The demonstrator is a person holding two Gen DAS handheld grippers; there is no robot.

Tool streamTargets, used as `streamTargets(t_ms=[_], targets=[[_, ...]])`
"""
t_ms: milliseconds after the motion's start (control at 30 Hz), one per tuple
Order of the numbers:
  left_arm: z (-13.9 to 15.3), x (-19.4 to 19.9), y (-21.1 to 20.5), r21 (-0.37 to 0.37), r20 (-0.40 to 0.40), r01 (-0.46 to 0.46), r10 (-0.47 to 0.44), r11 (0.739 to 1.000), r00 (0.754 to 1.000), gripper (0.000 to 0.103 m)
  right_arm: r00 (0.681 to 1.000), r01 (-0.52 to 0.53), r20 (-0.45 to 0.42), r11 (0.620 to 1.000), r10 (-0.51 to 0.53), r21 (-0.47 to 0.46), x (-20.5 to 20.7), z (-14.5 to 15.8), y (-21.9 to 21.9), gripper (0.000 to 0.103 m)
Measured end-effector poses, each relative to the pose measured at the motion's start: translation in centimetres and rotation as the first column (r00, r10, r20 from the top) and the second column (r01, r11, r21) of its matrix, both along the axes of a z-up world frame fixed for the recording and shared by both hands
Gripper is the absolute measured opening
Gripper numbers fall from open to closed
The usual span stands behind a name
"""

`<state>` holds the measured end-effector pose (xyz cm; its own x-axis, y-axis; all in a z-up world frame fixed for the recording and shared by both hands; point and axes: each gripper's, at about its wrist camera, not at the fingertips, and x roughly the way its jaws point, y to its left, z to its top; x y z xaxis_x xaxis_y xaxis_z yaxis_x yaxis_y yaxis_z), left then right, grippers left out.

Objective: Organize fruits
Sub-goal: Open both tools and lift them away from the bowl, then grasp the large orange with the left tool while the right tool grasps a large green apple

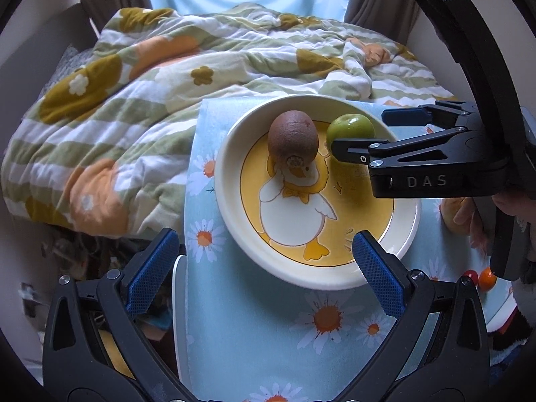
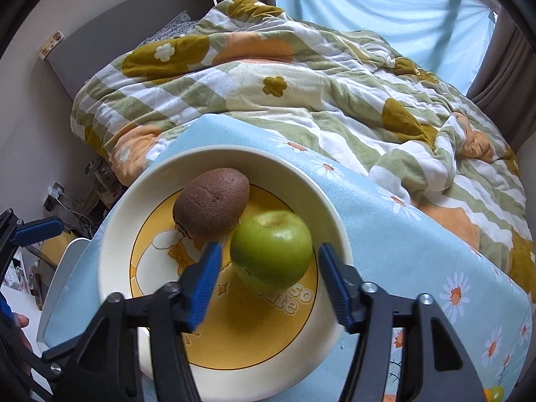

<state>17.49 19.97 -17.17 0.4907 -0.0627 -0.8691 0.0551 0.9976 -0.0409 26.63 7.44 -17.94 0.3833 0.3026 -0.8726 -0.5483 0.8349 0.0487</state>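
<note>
A cream plate [image 1: 234,221] [image 2: 117,234] with a yellow duck picture sits on the daisy cloth. A brown kiwi [image 1: 292,137] [image 2: 211,207] and a green apple [image 1: 350,126] [image 2: 272,248] lie on it, side by side. My right gripper [image 2: 268,268] [image 1: 360,130] is open, its blue pads on either side of the apple with gaps showing. My left gripper [image 1: 264,261] is open and empty over the plate's near rim. An orange fruit [image 1: 452,214] lies to the right of the plate, partly hidden by the hand.
The blue daisy cloth [image 1: 254,331] [image 2: 418,244] covers a small table beside a bed with a flowered quilt [image 1: 134,100] [image 2: 268,93]. Small red and orange tomatoes [image 1: 479,276] lie at the cloth's right. A white chair edge [image 1: 177,318] stands at left.
</note>
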Motion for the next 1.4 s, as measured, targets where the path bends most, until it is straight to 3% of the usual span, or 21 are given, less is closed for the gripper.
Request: streamTargets(t_ms=[67, 267, 833, 1200, 1400], targets=[[0.0, -0.1, 0.0, 0.000, -0.001, 0.000, 0.000, 1.000, 1.000, 0.103, 1.000, 0.007, 0.007, 1.000, -0.007, 0.026, 0.0, 0.5, -0.2, 0.096], [0.4, -0.4, 0.0, -0.007, 0.003, -0.001, 0.001, 1.000, 1.000, 0.103, 0.999, 0.027, 0.037, 0.999, -0.029, 0.047, -0.5, 1.7, -0.9, 0.102], [5.6, -1.6, -1.5, 0.008, 0.062, 0.050, -0.051, 0.999, 0.997, 0.103, 0.984, 0.164, 0.052, 0.981, -0.170, 0.103, -5.2, 7.5, -5.4, 0.102], [8.7, -1.9, -4.7, -0.019, 0.112, 0.128, -0.125, 0.992, 0.986, 0.103, 0.927, 0.348, 0.119, 0.934, -0.356, 0.084, -10.0, 11.3, -13.5, 0.102], [9.3, -2.6, -8.3, -0.013, 0.128, 0.143, -0.140, 0.990, 0.982, 0.103, 0.903, 0.402, 0.132, 0.912, -0.409, 0.079, -12.4, 11.4, -18.4, 0.102]])
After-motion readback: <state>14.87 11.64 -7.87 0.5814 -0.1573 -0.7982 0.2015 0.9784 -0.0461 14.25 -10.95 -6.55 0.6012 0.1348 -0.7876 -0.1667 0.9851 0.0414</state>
